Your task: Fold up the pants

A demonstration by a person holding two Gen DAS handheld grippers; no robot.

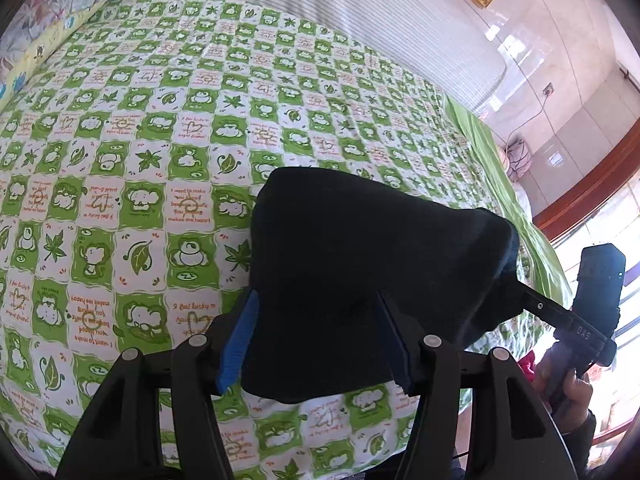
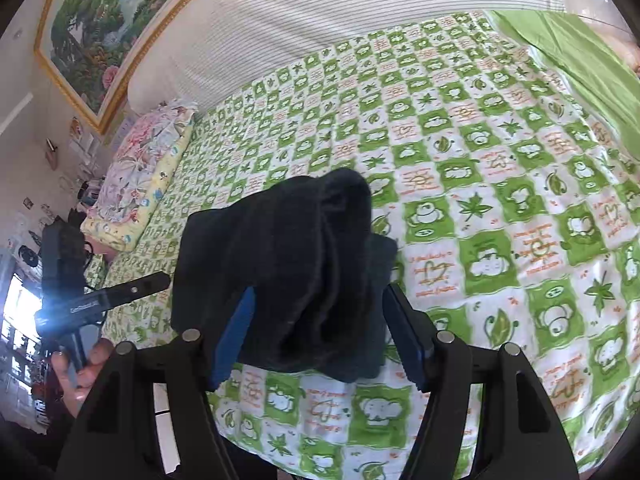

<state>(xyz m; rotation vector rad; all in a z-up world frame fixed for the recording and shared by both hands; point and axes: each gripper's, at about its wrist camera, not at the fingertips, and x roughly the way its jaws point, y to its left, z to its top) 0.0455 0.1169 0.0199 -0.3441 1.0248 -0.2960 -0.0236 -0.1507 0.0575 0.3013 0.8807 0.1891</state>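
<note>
The dark navy pants (image 1: 360, 264) are bunched into a folded bundle held above the bed. My left gripper (image 1: 320, 312) has its blue-padded jaws around one end of the bundle, shut on the cloth. The right gripper's body (image 1: 596, 300) shows at the right of the left wrist view, its finger running into the cloth. In the right wrist view the pants (image 2: 288, 272) hang in thick folds between the jaws of my right gripper (image 2: 320, 312), shut on them. The left gripper (image 2: 76, 280) shows at the left, in a hand.
The bed carries a green-and-white checked sheet (image 1: 160, 152) with cartoon prints. A floral pillow (image 2: 140, 172) lies at the head, beside a striped headboard cushion (image 2: 320, 20). A framed painting (image 2: 100, 32) hangs on the wall. The bed's edge and floor lie below.
</note>
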